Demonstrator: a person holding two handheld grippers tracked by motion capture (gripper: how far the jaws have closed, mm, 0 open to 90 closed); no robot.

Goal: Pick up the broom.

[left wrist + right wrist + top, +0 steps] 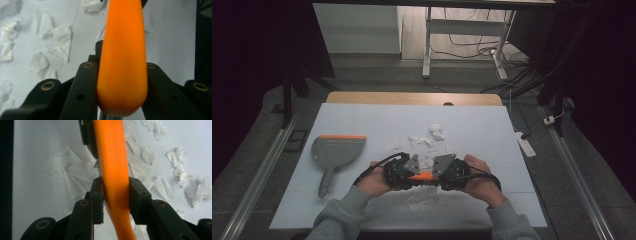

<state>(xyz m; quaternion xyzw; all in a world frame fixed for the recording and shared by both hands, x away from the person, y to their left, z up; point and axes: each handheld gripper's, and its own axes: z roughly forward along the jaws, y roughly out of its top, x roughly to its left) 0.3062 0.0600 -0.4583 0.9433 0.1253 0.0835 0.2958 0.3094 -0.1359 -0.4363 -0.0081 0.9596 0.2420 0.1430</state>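
Evidently the orange brush (421,176) is being passed between hands near the table's (492,130) front edge — both the left gripper (121,75) and the right gripper (116,195) clamp it. Next, I judge, one must let go so the other can sweep the paper scraps (434,131) left toward the dustpan (334,152).

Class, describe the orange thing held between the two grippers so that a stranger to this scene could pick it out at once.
Start at the white sheet covering the table, then go to its near middle, where two hands bring the left gripper and right gripper together. Both clamp one orange brush handle between them. It is smooth and bright orange, unlike the white paper scraps around it and the grey dustpan at the left.
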